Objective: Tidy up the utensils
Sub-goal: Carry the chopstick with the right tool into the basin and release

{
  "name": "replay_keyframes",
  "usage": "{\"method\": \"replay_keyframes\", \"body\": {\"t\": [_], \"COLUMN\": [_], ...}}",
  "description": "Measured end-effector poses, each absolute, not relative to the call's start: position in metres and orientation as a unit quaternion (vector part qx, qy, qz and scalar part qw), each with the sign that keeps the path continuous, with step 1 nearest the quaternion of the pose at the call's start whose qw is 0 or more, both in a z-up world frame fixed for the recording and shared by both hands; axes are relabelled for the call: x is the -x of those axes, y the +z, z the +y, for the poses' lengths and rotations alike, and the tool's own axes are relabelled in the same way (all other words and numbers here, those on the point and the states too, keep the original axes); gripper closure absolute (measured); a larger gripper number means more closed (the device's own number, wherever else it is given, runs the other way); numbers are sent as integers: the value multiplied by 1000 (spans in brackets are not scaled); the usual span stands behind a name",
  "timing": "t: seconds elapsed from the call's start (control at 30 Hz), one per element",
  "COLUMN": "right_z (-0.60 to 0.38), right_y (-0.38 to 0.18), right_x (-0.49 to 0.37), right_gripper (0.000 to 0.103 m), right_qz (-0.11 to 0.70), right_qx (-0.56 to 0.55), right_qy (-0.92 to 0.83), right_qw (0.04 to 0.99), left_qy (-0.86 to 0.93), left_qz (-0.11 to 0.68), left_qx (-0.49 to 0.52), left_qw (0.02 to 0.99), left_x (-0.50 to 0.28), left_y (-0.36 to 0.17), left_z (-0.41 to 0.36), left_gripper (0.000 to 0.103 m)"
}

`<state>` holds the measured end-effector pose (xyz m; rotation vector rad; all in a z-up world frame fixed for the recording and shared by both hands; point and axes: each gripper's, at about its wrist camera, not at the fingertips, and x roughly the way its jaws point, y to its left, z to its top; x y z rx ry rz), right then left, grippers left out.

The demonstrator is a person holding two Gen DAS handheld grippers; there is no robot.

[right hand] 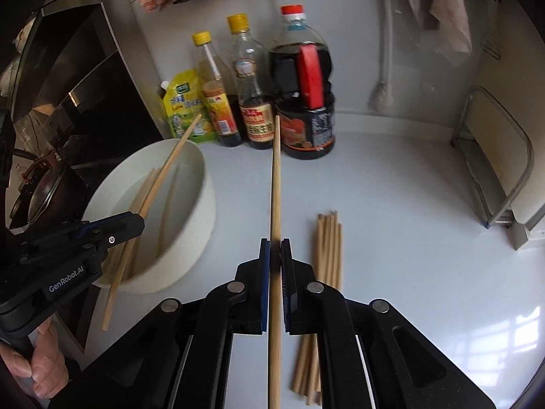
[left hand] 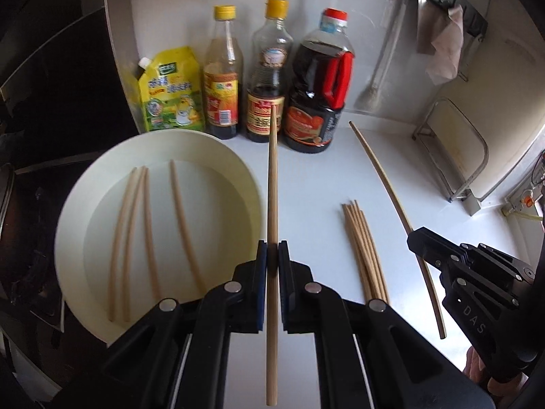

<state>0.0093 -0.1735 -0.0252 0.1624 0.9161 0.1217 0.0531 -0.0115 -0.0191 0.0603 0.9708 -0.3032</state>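
Observation:
My left gripper (left hand: 272,250) is shut on a wooden chopstick (left hand: 272,177) that points away from me, over the right rim of a white bowl (left hand: 85,184). The bowl holds several chopsticks (left hand: 146,225). My right gripper (right hand: 275,248) is shut on another chopstick (right hand: 275,184), held above the white counter. A bundle of several chopsticks (right hand: 327,248) lies on the counter just right of it; it also shows in the left wrist view (left hand: 364,252). The left gripper (right hand: 136,225) shows in the right wrist view over the bowl (right hand: 190,231). The right gripper (left hand: 417,240) shows in the left wrist view with its chopstick (left hand: 381,173).
Three sauce bottles (left hand: 318,85) and a yellow-green pouch (left hand: 170,92) stand against the back wall. A dark stove (right hand: 61,109) lies left of the bowl. A metal rack (right hand: 494,156) stands at the right. Cloths (left hand: 439,44) hang above.

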Motion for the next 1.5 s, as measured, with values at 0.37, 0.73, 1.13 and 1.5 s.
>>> {"method": "replay_keyframes", "body": {"t": [0.37, 0.73, 1.13, 1.5], "right_z": [-46, 0, 2, -9], "right_y": [-30, -76, -97, -89], "right_x": [-79, -128, -139, -131], "right_gripper": [97, 97, 97, 94], "right_qz": [458, 519, 546, 539], "right_qx": [-52, -42, -44, -53], "right_qy": [137, 129, 116, 106], "right_qw": [877, 844, 829, 834], "left_qy": [-71, -78, -89, -76], "left_qz": [480, 521, 546, 535], "left_qx": [-17, -13, -1, 10], "left_qw": [874, 850, 833, 841], "left_x": [-98, -144, -161, -156], "left_y": [-26, -70, -90, -78], "left_z": [102, 126, 127, 138], "left_gripper": [96, 96, 95, 80]}}
